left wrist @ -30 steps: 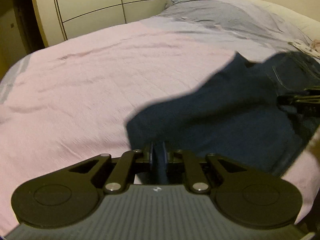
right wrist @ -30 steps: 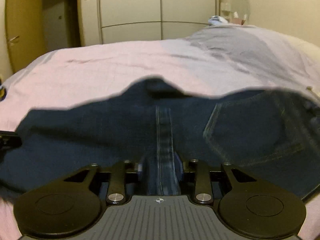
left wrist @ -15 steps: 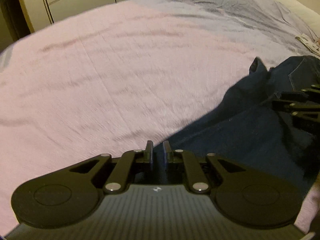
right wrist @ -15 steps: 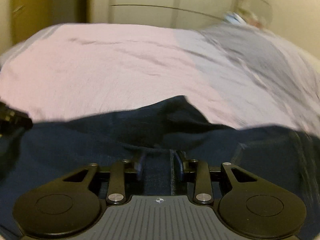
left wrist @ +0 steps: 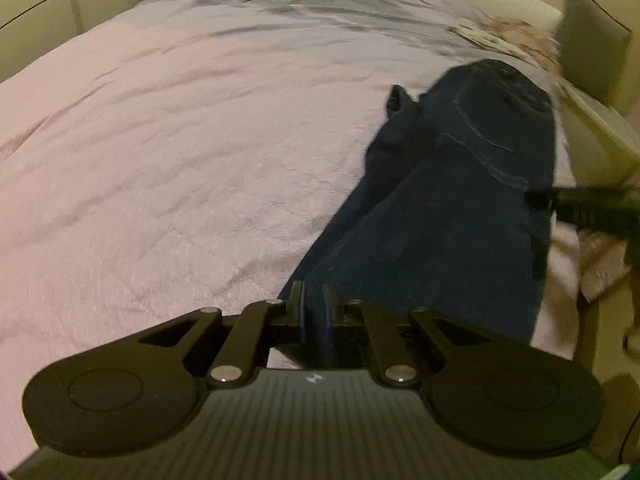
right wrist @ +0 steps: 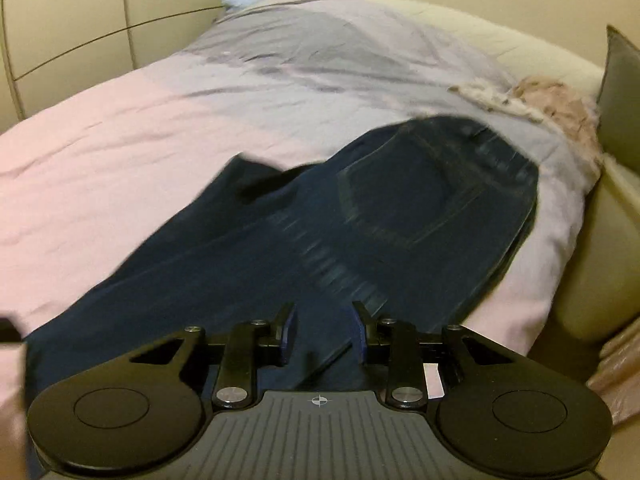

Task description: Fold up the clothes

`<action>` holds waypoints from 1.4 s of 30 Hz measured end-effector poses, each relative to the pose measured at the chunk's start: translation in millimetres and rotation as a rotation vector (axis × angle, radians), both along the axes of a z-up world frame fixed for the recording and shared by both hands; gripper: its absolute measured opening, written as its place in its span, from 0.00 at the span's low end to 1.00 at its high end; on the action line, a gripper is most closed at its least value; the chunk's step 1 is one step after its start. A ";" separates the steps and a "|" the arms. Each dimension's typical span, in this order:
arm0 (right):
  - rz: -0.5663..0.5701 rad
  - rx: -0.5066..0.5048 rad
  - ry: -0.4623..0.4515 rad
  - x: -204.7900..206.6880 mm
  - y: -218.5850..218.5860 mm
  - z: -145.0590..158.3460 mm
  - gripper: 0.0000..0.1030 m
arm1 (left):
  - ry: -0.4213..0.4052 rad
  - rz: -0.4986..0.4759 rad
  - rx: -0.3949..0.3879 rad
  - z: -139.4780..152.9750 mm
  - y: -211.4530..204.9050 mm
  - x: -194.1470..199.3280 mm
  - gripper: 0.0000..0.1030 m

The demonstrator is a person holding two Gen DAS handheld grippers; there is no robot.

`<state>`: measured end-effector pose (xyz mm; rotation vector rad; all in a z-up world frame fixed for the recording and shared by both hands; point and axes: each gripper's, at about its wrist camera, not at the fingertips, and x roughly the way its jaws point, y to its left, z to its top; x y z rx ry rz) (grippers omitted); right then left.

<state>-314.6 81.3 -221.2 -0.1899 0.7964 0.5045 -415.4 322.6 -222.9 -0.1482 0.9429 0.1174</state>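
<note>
Left wrist view: the left gripper (left wrist: 313, 300) is clamped on the near edge of the dark denim jeans (left wrist: 460, 200), a fold of cloth between its nearly closed fingers. The jeans lie lengthwise on the right part of the bed (left wrist: 160, 160), over a wrinkled pink and grey cover. Right wrist view: the right gripper (right wrist: 324, 330) stands with its fingers apart, the jeans (right wrist: 360, 216) lying between them, ungripped. A stitched back pocket (right wrist: 416, 196) faces up. A beige fuzzy fabric (right wrist: 552, 100) lies beyond the jeans, beside a grey cushion (right wrist: 620, 104). Panelled wardrobe doors (right wrist: 80, 20) line the far left wall.
</note>
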 end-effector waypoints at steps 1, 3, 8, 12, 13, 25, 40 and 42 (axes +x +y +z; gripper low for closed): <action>0.015 0.005 0.008 -14.0 0.8 1.2 0.31 | -0.007 -0.028 -0.003 -0.7 -2.2 -1.2 0.08; 0.041 0.022 0.024 -43.8 2.1 4.6 0.31 | -0.005 -0.074 0.005 -6.1 -7.5 -3.1 0.08; 0.120 0.062 0.003 -98.2 22.4 7.5 0.31 | 0.010 -0.113 0.026 -22.1 0.4 0.5 0.07; 0.204 -0.013 0.011 -118.7 43.3 -15.8 0.31 | 0.014 -0.186 0.051 -33.9 4.0 2.6 0.07; 0.227 -0.066 0.035 -120.8 50.0 -29.6 0.31 | 0.024 -0.215 0.059 -40.9 4.4 2.3 0.07; -0.054 0.058 0.034 -29.8 9.4 0.4 0.31 | -0.086 -0.316 0.017 1.4 4.2 84.7 0.06; -0.026 -0.014 0.008 85.0 -23.9 -53.5 0.31 | -0.082 -0.390 0.070 -84.9 -7.5 241.8 0.04; -0.051 0.014 0.034 92.5 -29.0 -43.2 0.31 | -0.116 -0.382 0.060 -68.6 -7.1 243.8 0.03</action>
